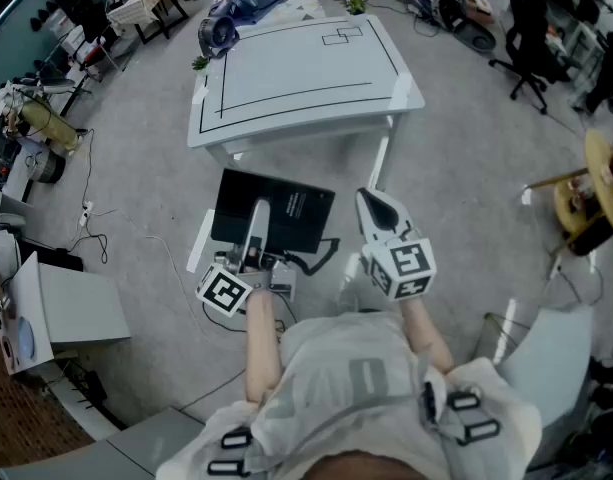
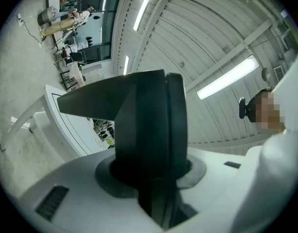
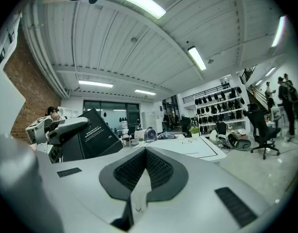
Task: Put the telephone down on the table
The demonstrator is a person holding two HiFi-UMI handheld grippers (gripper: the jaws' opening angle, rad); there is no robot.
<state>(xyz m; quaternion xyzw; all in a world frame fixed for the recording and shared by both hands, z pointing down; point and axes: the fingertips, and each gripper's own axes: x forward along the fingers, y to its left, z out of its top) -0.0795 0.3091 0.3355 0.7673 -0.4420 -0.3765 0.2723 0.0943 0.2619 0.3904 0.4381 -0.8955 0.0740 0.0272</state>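
Note:
The telephone (image 1: 273,211) shows as a flat black box with white print, held above the floor just short of the white table (image 1: 296,68). My left gripper (image 1: 254,240) is shut on its near edge. In the left gripper view the black slab (image 2: 149,130) stands on edge between the jaws, filling the gap, with the table (image 2: 61,115) behind it at the left. My right gripper (image 1: 378,213) hovers to the right of the box, jaws shut and empty. In the right gripper view its pads (image 3: 156,169) meet, and the box (image 3: 93,132) is at the left.
The table has black outlines drawn on its top, and a blue and black bundle (image 1: 231,13) lies at its far left corner. Cables (image 1: 96,218) run over the grey floor at the left. A black office chair (image 1: 531,28) stands at the far right, and a white cabinet (image 1: 71,303) at the near left.

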